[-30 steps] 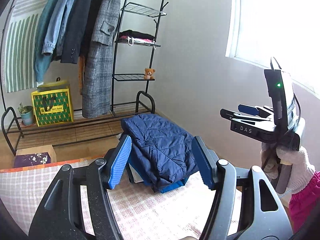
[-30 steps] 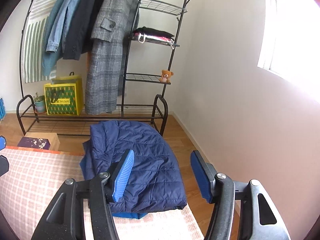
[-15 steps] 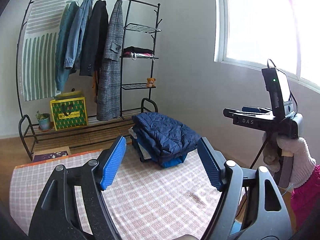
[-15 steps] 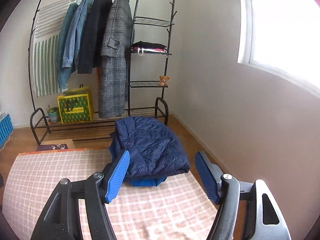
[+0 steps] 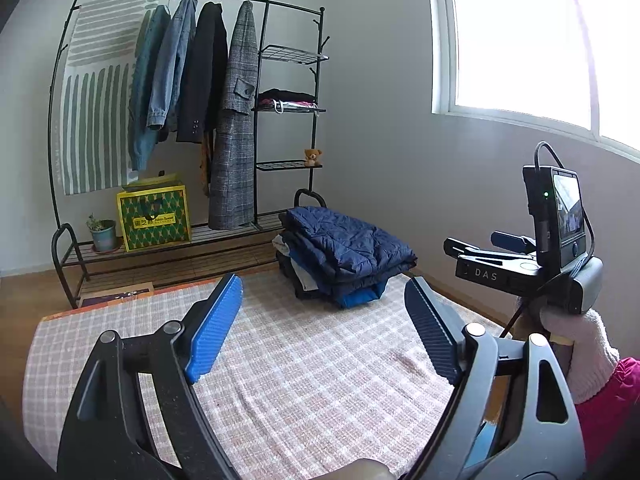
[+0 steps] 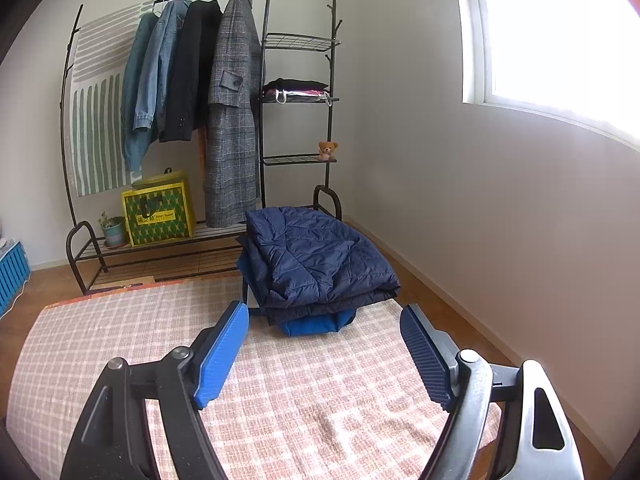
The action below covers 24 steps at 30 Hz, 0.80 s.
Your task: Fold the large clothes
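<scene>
Folded clothes (image 5: 340, 256) on wire shelf (image 5: 289, 109)

Navy quilted jacket (image 6: 316, 256); pink-and-white checked blanket (image 6: 120, 344); yellow-green patterned bag (image 6: 158, 210)

I'm looking down at a pink-and-white checked cloth (image 6: 160, 344) lying over the raised surface, orange showing along its far edge. At its far right corner a stack of folded clothes (image 6: 316, 272) is sitting directly on it, a navy quilted jacket (image 5: 344, 244) lying on top and a bright blue garment (image 6: 316, 324) peeking out beneath.
</scene>
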Tool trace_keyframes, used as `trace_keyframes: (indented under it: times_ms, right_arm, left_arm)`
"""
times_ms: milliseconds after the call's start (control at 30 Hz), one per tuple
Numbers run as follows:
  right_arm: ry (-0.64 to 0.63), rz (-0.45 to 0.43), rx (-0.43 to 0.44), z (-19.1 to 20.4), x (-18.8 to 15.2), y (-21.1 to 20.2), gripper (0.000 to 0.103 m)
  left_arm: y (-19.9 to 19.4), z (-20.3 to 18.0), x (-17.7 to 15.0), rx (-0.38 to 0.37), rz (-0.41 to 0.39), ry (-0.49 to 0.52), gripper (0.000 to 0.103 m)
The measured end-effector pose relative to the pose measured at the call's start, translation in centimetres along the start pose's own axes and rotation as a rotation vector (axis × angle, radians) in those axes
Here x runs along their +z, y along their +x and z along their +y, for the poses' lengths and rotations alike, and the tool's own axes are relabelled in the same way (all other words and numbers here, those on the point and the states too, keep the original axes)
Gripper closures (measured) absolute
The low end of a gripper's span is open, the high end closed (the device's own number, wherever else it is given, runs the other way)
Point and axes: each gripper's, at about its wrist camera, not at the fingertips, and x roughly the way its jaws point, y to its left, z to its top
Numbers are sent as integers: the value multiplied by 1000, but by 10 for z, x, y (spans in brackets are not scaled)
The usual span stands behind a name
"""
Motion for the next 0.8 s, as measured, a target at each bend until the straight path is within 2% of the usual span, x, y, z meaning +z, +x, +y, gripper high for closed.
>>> trace_keyframes:
  times_ms: [67, 167, 267, 433, 600, 800]
  right_arm:
    - [6, -2, -1, 0, -8, 4, 13]
    - [14, 4, -2, 0, -13, 11, 11]
    - [27, -6, -9, -1, -15, 17, 1]
    - [21, -13, -34, 2, -25, 26, 0]
    - [22, 29, -24, 4, -37, 44, 0]
    - [54, 78, -19, 0, -47, 60, 0]
  left_arm:
    - [2, 0, -6, 12, -2, 11, 15]
    - [6, 3, -13, 18, 8, 12, 6]
    - [7, 7, -21, 14, 7, -19, 1]
    - [12, 6, -30, 23, 35, 26, 0]
    - [25, 8, -44, 84, 69, 33, 0]
    - [45, 5, -65, 84, 146, 62, 0]
